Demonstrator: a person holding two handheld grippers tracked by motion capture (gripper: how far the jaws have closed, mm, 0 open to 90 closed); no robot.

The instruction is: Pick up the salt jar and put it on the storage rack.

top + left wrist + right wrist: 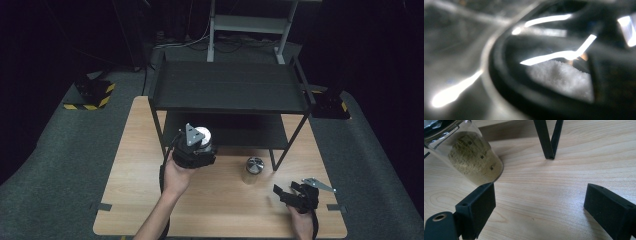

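Wooden table (150, 200), dark room: left gripper (196, 150) is clamped on a white-powder jar (204, 135), right gripper (295, 196) sits open. Keep that jar upright going onto the rack (230, 87).

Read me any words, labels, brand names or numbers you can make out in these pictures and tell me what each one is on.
No text can be read.
Jar of brownish powder: small dark square marks on the glass, too small and blurred to tell whether they are print.
Jar of white grains in the left gripper: no label to be seen, picture blurred.
Yellow and black hazard stripes on the floor: a warning pattern, no words.
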